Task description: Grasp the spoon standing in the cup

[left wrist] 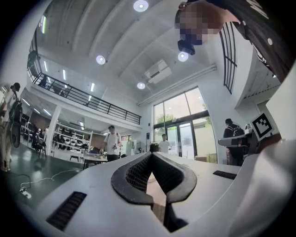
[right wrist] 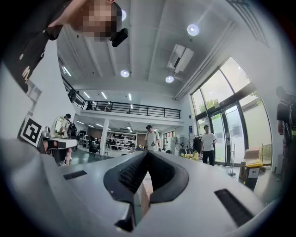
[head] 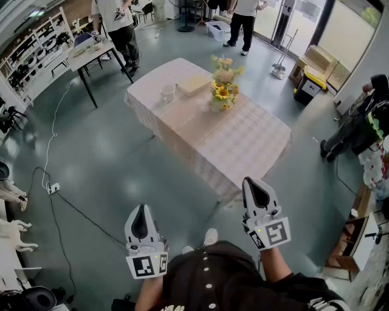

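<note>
Closest to the head camera, at the bottom of the frame, is the person's dark shirt (head: 213,273). Just above it are the left tongs (head: 141,212) and the right tongs (head: 251,185). Both point toward the desk (head: 243,146).

The cup (head: 167,93) is white and stands on the upper left part of the desk, above centre in the head view. The spoon is too small there to make out. The cup is well apart from both tongs, with grey floor (head: 109,158) and most of the desk between. The left tongs are low and left of centre, almost straight below the cup. The right tongs are low and right of centre, near the lower edge of the desk. Beside the cup lies a flat pale box (head: 193,84), and to its right stand yellow flowers (head: 222,91).

Only the head view shows the cup. In the left gripper view the left tongs (left wrist: 151,155) are together at the tips and hold nothing. In the right gripper view the right tongs (right wrist: 147,152) are also together and empty. These two views show instead the hall: ceiling lamps (left wrist: 140,5), a balcony rail (right wrist: 134,109), glass doors (right wrist: 226,129) and a standing person in a white shirt (right wrist: 150,136). The right gripper view also catches the flowers.
</note>
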Demonstrator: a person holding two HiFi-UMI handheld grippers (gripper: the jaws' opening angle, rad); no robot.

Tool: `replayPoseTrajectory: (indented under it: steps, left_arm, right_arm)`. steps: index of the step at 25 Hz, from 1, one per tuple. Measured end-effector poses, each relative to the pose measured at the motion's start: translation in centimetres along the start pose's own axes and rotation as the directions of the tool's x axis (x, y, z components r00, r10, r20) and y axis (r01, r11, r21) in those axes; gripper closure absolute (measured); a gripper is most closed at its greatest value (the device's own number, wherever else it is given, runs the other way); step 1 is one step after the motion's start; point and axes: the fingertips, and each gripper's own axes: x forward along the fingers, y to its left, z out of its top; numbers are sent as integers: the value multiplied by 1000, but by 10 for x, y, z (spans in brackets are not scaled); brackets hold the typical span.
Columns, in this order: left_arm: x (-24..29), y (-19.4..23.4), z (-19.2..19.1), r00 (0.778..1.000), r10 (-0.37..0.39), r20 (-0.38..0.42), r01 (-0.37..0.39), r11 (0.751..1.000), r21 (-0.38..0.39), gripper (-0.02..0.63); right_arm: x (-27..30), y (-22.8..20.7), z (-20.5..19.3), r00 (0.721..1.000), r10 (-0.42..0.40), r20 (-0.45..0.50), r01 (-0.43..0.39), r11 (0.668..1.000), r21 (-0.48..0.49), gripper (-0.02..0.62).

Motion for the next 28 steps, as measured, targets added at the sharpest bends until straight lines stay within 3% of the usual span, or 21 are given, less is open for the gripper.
replayPoseTrajectory:
  steps: [20,28]
  left_arm:
    - [4,-3,-1,1000,-6,-9,6,1000,-8,589]
    - [2,-4,-1,1000,-2,-10,2,1000,6,589]
  right_arm:
    - [2,-3,1,999,-2,32,0,998,59,611]
    - [2,2,-4,1000,17,11,-17,998,59,544]
